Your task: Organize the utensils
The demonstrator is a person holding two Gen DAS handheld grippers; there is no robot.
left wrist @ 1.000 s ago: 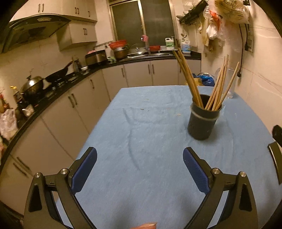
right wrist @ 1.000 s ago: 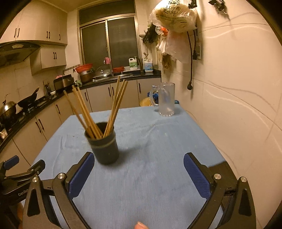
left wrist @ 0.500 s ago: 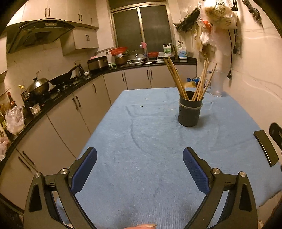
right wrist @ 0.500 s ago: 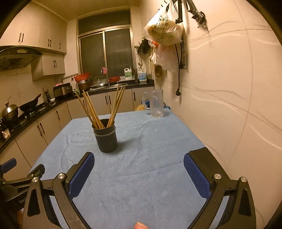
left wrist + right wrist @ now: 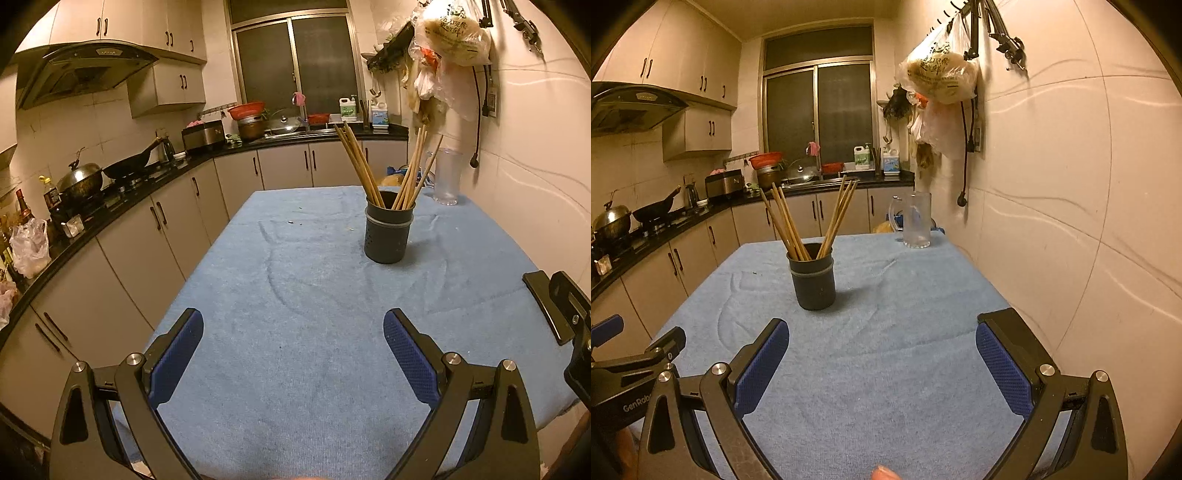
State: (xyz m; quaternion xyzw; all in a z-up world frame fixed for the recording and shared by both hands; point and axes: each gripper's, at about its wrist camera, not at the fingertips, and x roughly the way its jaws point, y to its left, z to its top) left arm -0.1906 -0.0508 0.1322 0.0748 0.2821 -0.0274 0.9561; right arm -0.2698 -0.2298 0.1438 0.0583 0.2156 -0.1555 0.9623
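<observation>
A table (image 5: 332, 350) covered in a blue, slightly rumpled cloth fills the middle of the kitchen, with a run of pale cabinets (image 5: 147, 229) under a black counter along its left side and a tiled wall (image 5: 1071, 240) close on its right. A clear glass mug (image 5: 918, 221) stands at the table's far right corner, well apart from the dark round cup (image 5: 388, 232) that sits upright toward the far middle of the cloth. Wooden chopsticks (image 5: 360, 166) stand in the cup in two leaning bunches, fanned left and right. Nothing lies between the cup and either tool. The left gripper (image 5: 293, 354) hangs low over the near edge of the table, level and pointed at the cup, its blue-padded fingers (image 5: 177, 354) spread wide with nothing between them. The right gripper (image 5: 882, 362) hangs just beside it, nearer the wall, its textured blue pads (image 5: 1004, 369) likewise wide apart and holding nothing. Plastic bags (image 5: 938, 81) hang from hooks on the wall.
</observation>
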